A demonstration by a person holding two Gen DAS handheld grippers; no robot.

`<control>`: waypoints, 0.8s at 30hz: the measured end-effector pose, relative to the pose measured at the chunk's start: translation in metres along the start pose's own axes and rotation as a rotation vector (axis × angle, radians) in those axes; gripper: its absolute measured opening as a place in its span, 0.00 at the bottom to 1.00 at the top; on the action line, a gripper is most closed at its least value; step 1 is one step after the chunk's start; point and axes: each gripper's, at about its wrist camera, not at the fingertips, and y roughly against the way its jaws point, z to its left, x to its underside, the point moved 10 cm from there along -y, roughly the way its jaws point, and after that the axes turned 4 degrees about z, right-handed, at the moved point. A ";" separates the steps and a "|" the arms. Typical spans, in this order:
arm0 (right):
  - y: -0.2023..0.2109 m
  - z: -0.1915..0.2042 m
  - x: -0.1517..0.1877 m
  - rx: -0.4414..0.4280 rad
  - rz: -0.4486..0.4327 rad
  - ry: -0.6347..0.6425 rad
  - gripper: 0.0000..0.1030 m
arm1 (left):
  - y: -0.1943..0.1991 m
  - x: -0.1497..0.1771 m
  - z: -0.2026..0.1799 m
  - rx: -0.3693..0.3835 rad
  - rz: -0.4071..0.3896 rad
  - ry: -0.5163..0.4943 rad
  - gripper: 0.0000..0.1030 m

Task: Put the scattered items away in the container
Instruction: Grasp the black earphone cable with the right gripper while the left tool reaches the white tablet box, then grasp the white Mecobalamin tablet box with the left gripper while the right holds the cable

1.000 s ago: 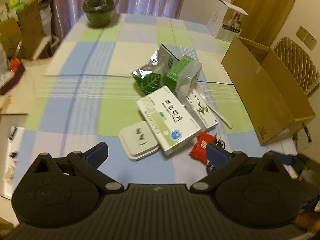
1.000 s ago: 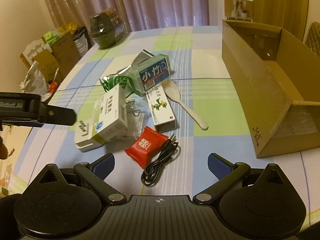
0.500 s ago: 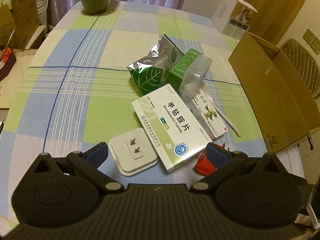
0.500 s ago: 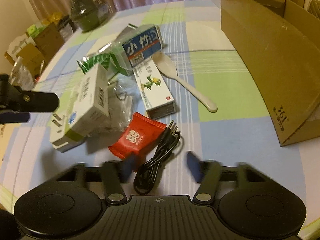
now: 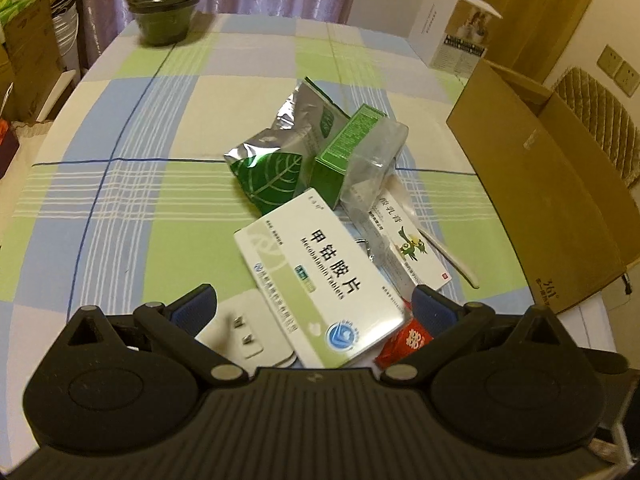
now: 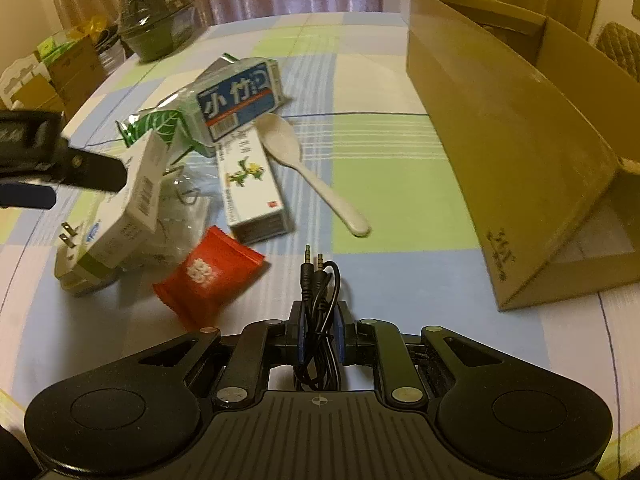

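Hiding part of the pile, the left gripper (image 5: 312,304) hangs low over the white pill box (image 5: 320,276), tilted down, with its two tongs spread wide and nothing between them. The white plug (image 5: 244,334) and the red packet (image 5: 404,342) are partly cut off behind those tongs. The table (image 6: 392,168) with its checked cloth carries everything. The big cardboard box (image 6: 520,160) lies along the right edge of the table, and its inside is mostly hidden. The right gripper (image 6: 320,338) points down near the front edge, its tongs pressed together on the black cable (image 6: 318,292), whose plugs stick out ahead. The long box (image 6: 250,184) and white spoon (image 6: 308,168) lie near the middle, well apart from the cardboard box.
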 end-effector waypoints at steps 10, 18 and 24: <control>0.004 -0.005 0.007 -0.029 0.009 -0.028 0.17 | -0.036 -0.004 -0.015 -0.019 0.071 -0.082 0.82; 0.010 -0.008 0.012 -0.042 0.000 -0.037 0.17 | -0.017 0.016 -0.024 0.017 0.077 -0.198 0.53; 0.013 -0.008 0.012 -0.049 -0.010 -0.039 0.17 | -0.002 0.040 -0.016 0.020 0.098 -0.185 0.47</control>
